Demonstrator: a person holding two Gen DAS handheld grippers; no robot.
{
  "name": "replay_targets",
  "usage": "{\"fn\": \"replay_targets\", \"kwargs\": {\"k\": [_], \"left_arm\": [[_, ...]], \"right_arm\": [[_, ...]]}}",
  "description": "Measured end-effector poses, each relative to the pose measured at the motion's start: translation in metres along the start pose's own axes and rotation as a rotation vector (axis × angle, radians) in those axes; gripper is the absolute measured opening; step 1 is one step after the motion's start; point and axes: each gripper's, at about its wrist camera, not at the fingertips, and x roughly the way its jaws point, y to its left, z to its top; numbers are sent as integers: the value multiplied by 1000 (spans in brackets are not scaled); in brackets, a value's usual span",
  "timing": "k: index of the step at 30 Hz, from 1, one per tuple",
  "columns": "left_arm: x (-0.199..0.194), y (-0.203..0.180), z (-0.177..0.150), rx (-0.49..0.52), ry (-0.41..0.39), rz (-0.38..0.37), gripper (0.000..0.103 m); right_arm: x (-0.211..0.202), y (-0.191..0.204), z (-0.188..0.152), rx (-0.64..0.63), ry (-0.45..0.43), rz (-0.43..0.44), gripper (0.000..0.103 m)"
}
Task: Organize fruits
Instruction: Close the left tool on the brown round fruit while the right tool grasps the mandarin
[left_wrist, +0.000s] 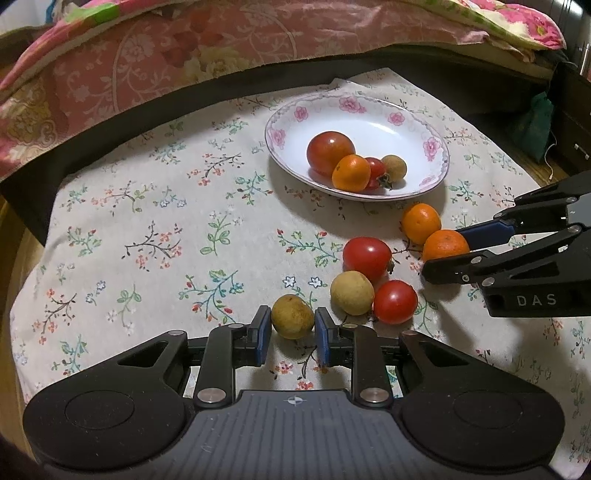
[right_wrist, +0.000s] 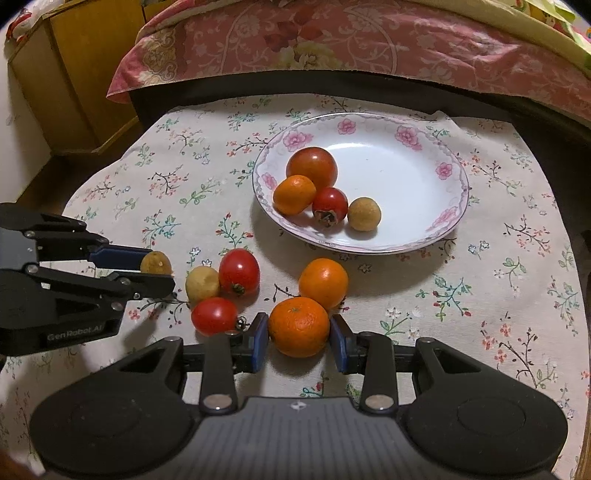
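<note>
My left gripper (left_wrist: 293, 318) has its blue pads on both sides of a yellow-brown longan (left_wrist: 292, 316) on the cloth; in the right wrist view it shows at the left (right_wrist: 157, 267). My right gripper (right_wrist: 298, 328) has its pads against an orange mandarin (right_wrist: 298, 326); it also shows in the left wrist view (left_wrist: 443, 253). A floral white plate (left_wrist: 384, 122) holds a big tomato (left_wrist: 330, 152), a mandarin, a small tomato and a longan. Loose on the cloth lie another mandarin (right_wrist: 323, 282), two tomatoes (right_wrist: 239, 271) (right_wrist: 214, 315) and a longan (right_wrist: 202, 282).
The fruits lie on a flowered cloth (left_wrist: 147, 229) over a low table. A bed with a pink patterned cover (right_wrist: 332, 44) runs along the far edge. A yellow wooden cabinet (right_wrist: 74, 74) stands at the far left.
</note>
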Motion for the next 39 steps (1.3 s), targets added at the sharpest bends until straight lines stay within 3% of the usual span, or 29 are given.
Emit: {"fn": "replay_targets", "kwargs": {"k": [33,39], "left_arm": [[-8,-16,24,20,-64,-8,33],[-5,-9,15,16,-42,-3,35]], "right_arm": [[-18,0,15,14,-70,8,35],[-22,-3,15,27,-80,-2,35]]}}
